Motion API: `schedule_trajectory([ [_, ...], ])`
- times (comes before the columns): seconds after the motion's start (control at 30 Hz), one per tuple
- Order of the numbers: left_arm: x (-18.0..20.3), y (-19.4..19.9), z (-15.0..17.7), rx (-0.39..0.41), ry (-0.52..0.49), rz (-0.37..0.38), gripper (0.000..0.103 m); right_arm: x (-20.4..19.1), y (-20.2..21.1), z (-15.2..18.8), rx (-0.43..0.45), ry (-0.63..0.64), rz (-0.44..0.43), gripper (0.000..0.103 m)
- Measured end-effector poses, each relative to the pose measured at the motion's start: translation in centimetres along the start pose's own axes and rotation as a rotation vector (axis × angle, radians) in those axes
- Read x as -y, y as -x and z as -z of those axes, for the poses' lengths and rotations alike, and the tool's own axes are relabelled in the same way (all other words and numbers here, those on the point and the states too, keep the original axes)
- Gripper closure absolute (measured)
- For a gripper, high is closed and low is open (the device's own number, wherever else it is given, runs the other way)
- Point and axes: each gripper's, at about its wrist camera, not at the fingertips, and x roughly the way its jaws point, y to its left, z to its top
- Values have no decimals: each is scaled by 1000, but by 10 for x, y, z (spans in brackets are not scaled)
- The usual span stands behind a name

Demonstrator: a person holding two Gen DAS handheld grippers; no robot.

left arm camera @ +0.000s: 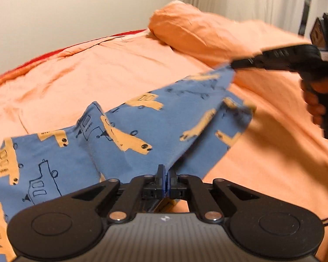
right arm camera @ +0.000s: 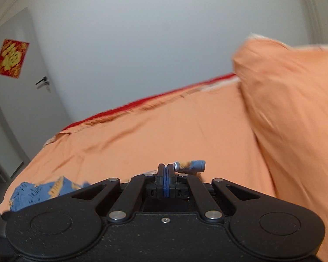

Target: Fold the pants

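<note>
Pants (left arm camera: 142, 135) are hanging stretched above the orange bed (left arm camera: 98, 69); you are holding your left gripper (left arm camera: 165, 172) and right gripper (left arm camera: 234, 65) with jaws clamped on opposite fabric edges.

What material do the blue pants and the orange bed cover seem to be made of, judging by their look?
The blue pants look like soft knit cotton with a matte finish: they drape limply between the left gripper and the right gripper, and the vehicle prints sit flat in the cloth. The orange bed cover seems woven cotton or a blend, matte, with fine sharp creases. The exact fibre cannot be told.
</note>
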Motion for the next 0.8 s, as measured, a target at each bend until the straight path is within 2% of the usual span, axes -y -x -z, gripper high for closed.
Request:
schedule_trajectory([
  [0.13, 18, -1, 2, -32, -59, -60, 102, 24, 0, 43, -70, -75, 25, 103],
  [0.3, 32, -2, -3, -57, -105, -114, 102, 41, 0, 63, -96, -165, -22, 73],
  [0.4, 35, -6, -4, -68, -111, -129, 102, 46, -3, 64, -92, -191, -42, 66],
  [0.57, 34, -8, -2, -69, -100, -132, 102, 54, -14, 54, -91, -284, -30, 67],
  [0.73, 30, -8, 2, -58, -82, -120, 102, 51, -27, 40, -55, -345, 41, 70],
  [0.8, 29, -7, 2, -51, -74, -114, 102, 49, -30, 37, -42, -357, 93, 98],
])
